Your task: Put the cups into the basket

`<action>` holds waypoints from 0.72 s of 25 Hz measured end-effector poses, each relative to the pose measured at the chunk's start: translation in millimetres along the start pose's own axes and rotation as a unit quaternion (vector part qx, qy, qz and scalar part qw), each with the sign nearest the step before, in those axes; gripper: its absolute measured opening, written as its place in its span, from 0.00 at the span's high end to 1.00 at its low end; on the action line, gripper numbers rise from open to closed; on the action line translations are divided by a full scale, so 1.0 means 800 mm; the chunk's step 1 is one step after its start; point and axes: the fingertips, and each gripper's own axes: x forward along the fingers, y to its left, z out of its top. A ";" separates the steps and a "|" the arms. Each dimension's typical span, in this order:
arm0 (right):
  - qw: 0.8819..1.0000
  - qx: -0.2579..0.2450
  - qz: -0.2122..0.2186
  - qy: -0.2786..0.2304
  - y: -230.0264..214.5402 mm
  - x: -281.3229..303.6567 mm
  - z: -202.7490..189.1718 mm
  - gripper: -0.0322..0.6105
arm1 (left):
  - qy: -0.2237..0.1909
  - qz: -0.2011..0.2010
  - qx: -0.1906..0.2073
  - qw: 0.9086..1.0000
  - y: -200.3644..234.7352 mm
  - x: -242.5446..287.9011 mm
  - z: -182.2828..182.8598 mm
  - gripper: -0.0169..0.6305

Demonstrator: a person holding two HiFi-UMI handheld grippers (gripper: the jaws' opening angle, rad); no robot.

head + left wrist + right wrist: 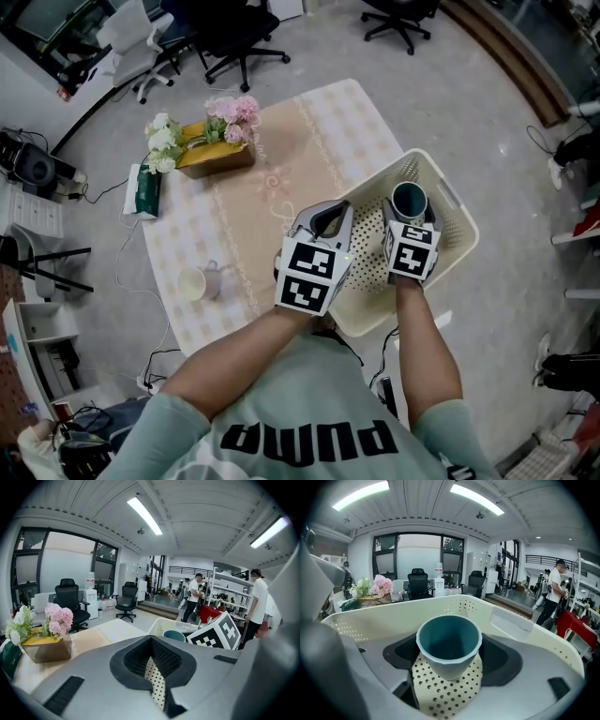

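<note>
Head view: my right gripper (411,220) clamps a teal cup (449,644) inside the basket (469,230), unreleased. My left gripper (326,220), seemingly closed, holds nothing. A white cup (192,283) waits on the table (309,141).

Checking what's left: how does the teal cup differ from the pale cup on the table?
The teal cup is held between the right gripper's jaws inside the basket; the pale cup sits untouched on the table. Teal shows no handle; the pale one has one. Both stand upright.

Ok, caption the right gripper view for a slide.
Right gripper holds a teal cup upright inside the cream basket.
</note>
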 end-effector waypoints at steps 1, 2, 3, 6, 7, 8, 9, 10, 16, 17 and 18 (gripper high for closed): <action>1.000 0.001 0.001 0.001 0.000 0.000 0.000 0.37 | 0.000 0.000 0.000 1.000 0.000 0.000 0.000 0.97; 1.000 0.003 0.002 0.002 -0.001 -0.001 -0.001 0.37 | 0.000 -0.001 -0.001 1.000 0.000 -0.001 0.001 0.97; 1.000 0.007 0.002 0.003 -0.002 -0.001 -0.001 0.37 | -0.001 -0.002 -0.001 1.000 0.000 -0.001 0.001 0.97; 1.000 0.016 0.002 0.007 -0.003 -0.001 -0.003 0.37 | -0.002 -0.005 -0.002 1.000 0.000 -0.003 0.001 0.97; 1.000 0.017 0.002 0.008 -0.002 -0.001 -0.004 0.37 | -0.003 -0.006 -0.003 1.000 -0.001 -0.004 0.001 0.97; 1.000 0.018 0.002 0.009 -0.002 -0.002 -0.004 0.37 | -0.003 -0.008 -0.003 1.000 -0.002 -0.005 0.001 0.97; 1.000 0.019 0.003 0.010 -0.003 -0.002 -0.004 0.37 | -0.004 -0.009 -0.004 1.000 -0.004 -0.006 0.001 0.97; 1.000 0.022 0.004 0.011 -0.003 -0.003 -0.004 0.37 | -0.004 -0.011 -0.004 1.000 -0.005 -0.007 0.002 0.97; 0.999 0.033 0.006 0.006 -0.003 -0.011 0.003 0.36 | -0.009 -0.014 -0.009 1.000 -0.005 -0.013 0.006 0.97; 0.999 0.033 0.004 0.003 -0.004 -0.013 0.005 0.35 | -0.011 -0.015 -0.011 1.000 -0.005 -0.015 0.006 0.97; 0.999 0.033 0.003 -0.001 -0.004 -0.014 0.008 0.35 | -0.012 -0.015 -0.012 1.000 -0.004 -0.016 0.007 0.97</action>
